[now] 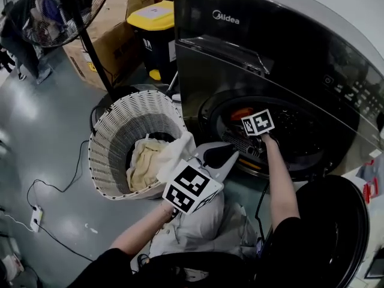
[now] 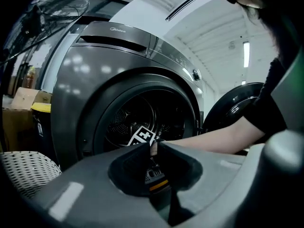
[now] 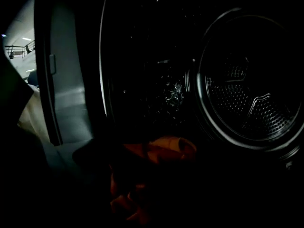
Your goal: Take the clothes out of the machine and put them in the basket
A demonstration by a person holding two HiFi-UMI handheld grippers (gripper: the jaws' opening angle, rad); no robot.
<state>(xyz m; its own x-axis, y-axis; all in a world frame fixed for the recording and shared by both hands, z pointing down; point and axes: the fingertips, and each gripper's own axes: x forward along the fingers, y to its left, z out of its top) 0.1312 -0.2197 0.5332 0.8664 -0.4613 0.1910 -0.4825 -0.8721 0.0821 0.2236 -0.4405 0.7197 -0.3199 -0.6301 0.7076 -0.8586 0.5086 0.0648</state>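
The dark grey washing machine stands with its round door swung open at the lower right. My right gripper reaches into the drum, next to an orange garment. In the right gripper view the orange garment lies right at the jaws, which are too dark to make out. My left gripper hovers shut between basket and machine; its jaws hold nothing. The white woven basket holds cream clothes, and a white garment drapes over its rim.
Cardboard boxes and a black bin with a yellow lid stand behind the basket. A fan's black pole rises at the left. Cables and a power strip lie on the grey floor. A person's pale trousers are below.
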